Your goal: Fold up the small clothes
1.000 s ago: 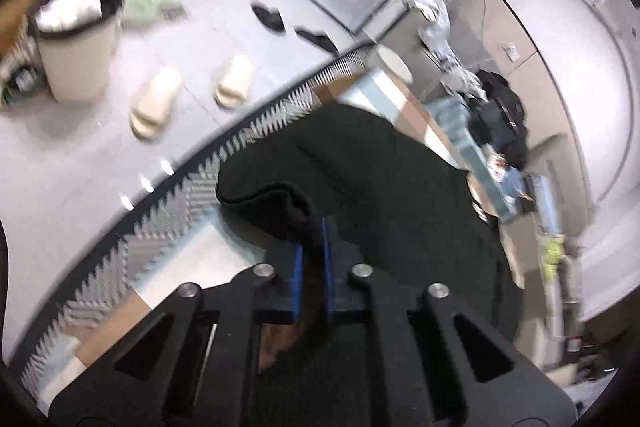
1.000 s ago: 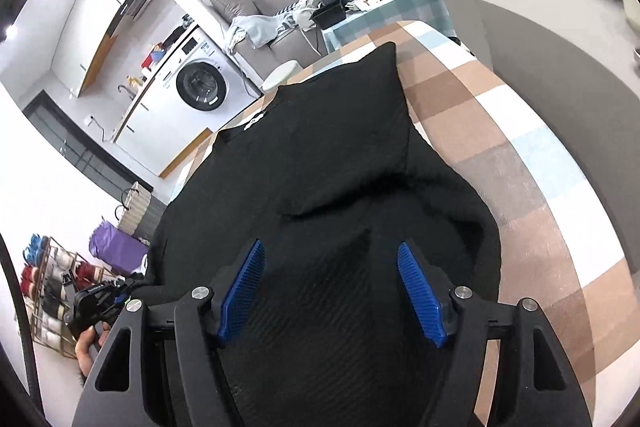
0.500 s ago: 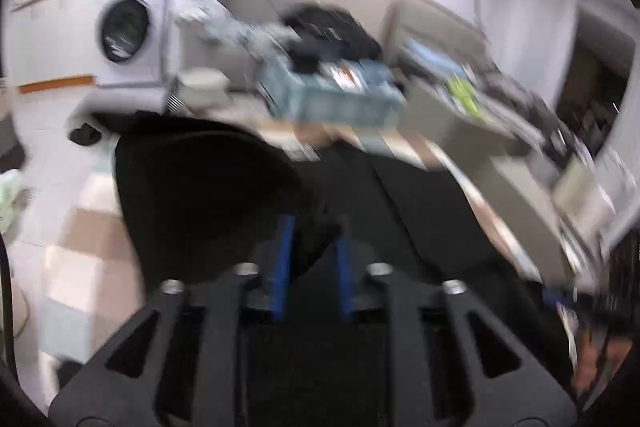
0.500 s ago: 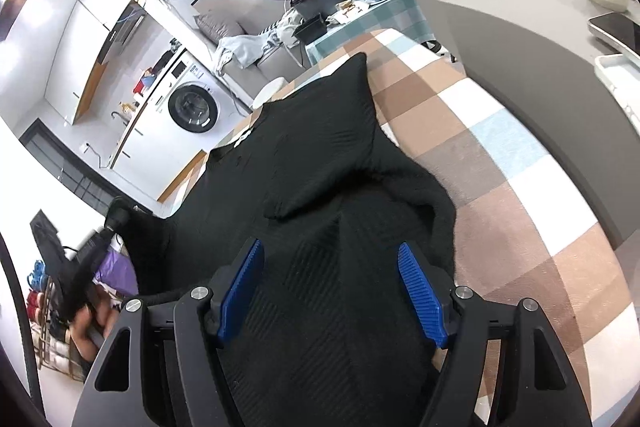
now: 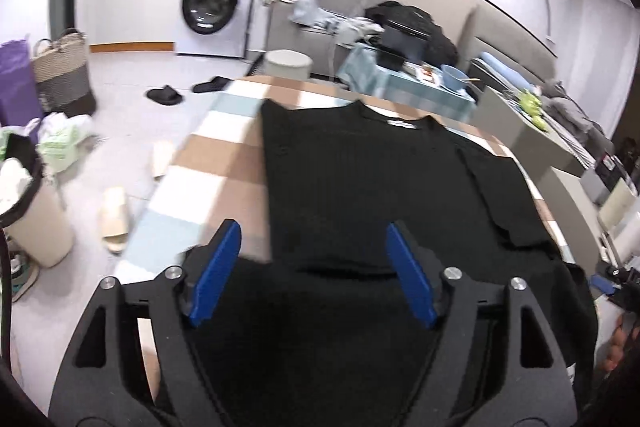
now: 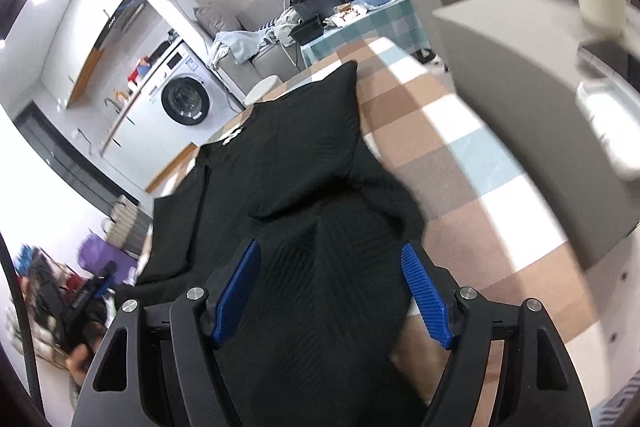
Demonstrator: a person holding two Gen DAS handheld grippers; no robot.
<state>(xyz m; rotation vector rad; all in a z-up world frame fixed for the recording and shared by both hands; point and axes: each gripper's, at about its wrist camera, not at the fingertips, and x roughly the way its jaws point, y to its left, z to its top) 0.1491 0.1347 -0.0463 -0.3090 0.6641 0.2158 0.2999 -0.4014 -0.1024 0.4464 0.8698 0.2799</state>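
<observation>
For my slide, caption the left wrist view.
Open left claw hovers over a black sweater on a checked tablecloth.

black sweater [image 5: 360, 187]: near hem hidden behind gripper frame | checked cloth [image 6: 460, 147]: right edge blurred

Matt black ribbed knit sweater [image 5: 360, 187], soft checked cloth over the worktop [image 5: 224, 163], matt black plastic tongs [image 5: 312, 267] with ridged blue pads [image 6: 424, 303], glossy white washing machine [image 5: 216, 7]
</observation>
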